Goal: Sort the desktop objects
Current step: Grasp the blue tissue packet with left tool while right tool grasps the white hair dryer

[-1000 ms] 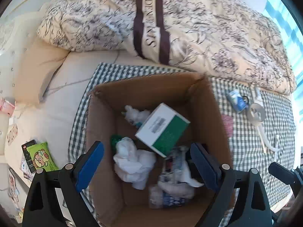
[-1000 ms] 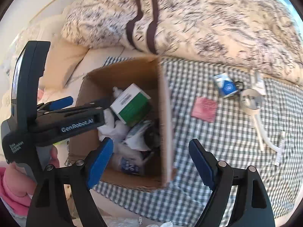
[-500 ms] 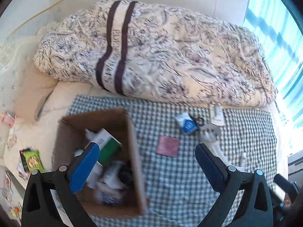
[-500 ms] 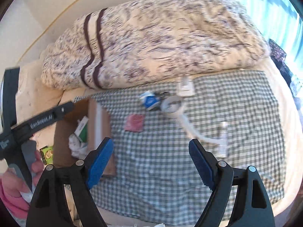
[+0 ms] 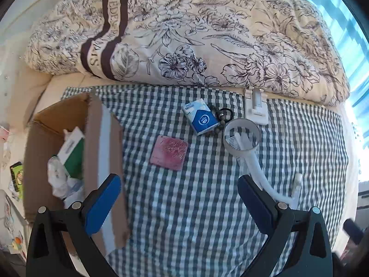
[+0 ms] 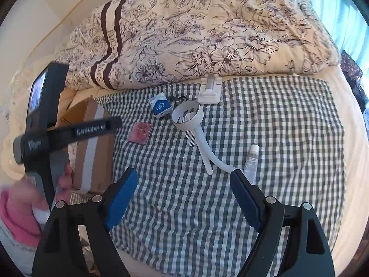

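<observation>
Both grippers are seen spread wide with nothing between the blue pads: left gripper (image 5: 179,204), right gripper (image 6: 184,195). They are held above the near edge of a green-white checked cloth (image 5: 184,207) laid on a bed.

A brown cardboard box (image 5: 92,152) is set at the cloth's left edge, flap up, with a green-white carton (image 5: 73,147) and crumpled white paper (image 5: 56,177) inside.

On the cloth, loose items are grouped toward the far edge:
- pink square packet (image 5: 169,152), flat, just right of the box
- blue-white small box (image 5: 200,119), touching a dark bead string (image 5: 221,115)
- white ring on a bent stalk (image 5: 242,136), a white comb (image 6: 191,138) lying under it
- white clip stand (image 5: 255,106) at the far edge, against the floral duvet (image 5: 207,34)
- 1 white tube (image 6: 251,159) near the right gripper's right finger

The left gripper's body (image 6: 69,131) and a pink sleeve (image 6: 16,217) are seen in the right wrist view.
</observation>
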`<move>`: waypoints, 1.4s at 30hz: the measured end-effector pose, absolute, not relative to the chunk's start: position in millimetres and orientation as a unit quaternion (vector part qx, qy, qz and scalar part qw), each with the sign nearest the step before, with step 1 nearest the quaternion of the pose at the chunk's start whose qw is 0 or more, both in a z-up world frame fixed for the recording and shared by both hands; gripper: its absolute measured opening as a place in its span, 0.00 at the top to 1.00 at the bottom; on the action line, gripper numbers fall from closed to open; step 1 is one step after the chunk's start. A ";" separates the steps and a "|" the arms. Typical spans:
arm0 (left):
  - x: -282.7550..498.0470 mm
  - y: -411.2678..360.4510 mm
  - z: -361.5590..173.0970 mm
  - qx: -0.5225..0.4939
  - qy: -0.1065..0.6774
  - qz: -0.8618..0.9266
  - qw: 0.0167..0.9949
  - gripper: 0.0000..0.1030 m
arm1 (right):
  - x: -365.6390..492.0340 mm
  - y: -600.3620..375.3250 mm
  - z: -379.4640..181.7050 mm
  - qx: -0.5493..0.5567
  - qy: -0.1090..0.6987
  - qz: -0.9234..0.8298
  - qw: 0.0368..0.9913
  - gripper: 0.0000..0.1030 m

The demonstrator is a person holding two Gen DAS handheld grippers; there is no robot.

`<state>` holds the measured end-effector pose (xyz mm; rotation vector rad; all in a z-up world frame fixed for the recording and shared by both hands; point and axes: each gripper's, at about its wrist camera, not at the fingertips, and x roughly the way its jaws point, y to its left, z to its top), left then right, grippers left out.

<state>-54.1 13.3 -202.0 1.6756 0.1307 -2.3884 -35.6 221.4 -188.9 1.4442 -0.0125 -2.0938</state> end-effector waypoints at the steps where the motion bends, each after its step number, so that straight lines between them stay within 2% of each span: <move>1: -60.3 12.0 -205.9 0.571 0.047 -0.812 0.106 0.00 | -38.1 218.0 -192.8 0.543 -0.002 -0.786 0.296 0.20; 12: -129.6 -5.3 -263.1 0.590 0.036 -0.803 0.072 0.00 | -82.3 156.1 -247.5 0.561 0.033 -0.763 0.319 0.20; 24: -193.4 -27.3 -324.4 0.612 0.101 -0.780 0.089 0.00 | -174.2 116.6 -322.5 0.608 0.020 -0.758 0.236 0.20; 30: -212.3 -17.2 -350.4 0.629 0.097 -0.767 0.086 0.00 | -198.9 108.4 -348.3 0.626 0.013 -0.746 0.226 0.22; 33: -217.6 -13.1 -366.3 0.639 0.101 -0.757 0.088 0.00 | -203.3 105.2 -359.7 0.636 0.021 -0.739 0.220 0.36; 36: -221.5 -10.6 -382.0 0.651 0.103 -0.747 0.087 0.00 | -204.9 104.1 -371.9 0.651 0.032 -0.728 0.213 0.67; 38: -222.4 -11.5 -388.5 0.653 0.109 -0.745 0.088 0.00 | -205.2 106.2 -375.0 0.653 0.026 -0.726 0.214 0.69; 39: -221.8 -13.0 -388.5 0.648 0.117 -0.747 0.089 0.01 | -205.0 107.7 -373.7 0.649 0.026 -0.730 0.211 0.81; 40: -220.5 -15.0 -386.9 0.641 0.124 -0.752 0.093 0.17 | -204.8 108.3 -372.5 0.647 0.028 -0.733 0.208 0.93; 41: -218.9 -16.7 -382.3 0.629 0.119 -0.761 0.106 0.32 | -204.7 108.8 -372.0 0.648 0.031 -0.733 0.207 0.94; 42: -217.9 -17.7 -379.1 0.623 0.113 -0.765 0.114 0.42 | -204.4 110.6 -371.3 0.648 0.030 -0.732 0.207 0.95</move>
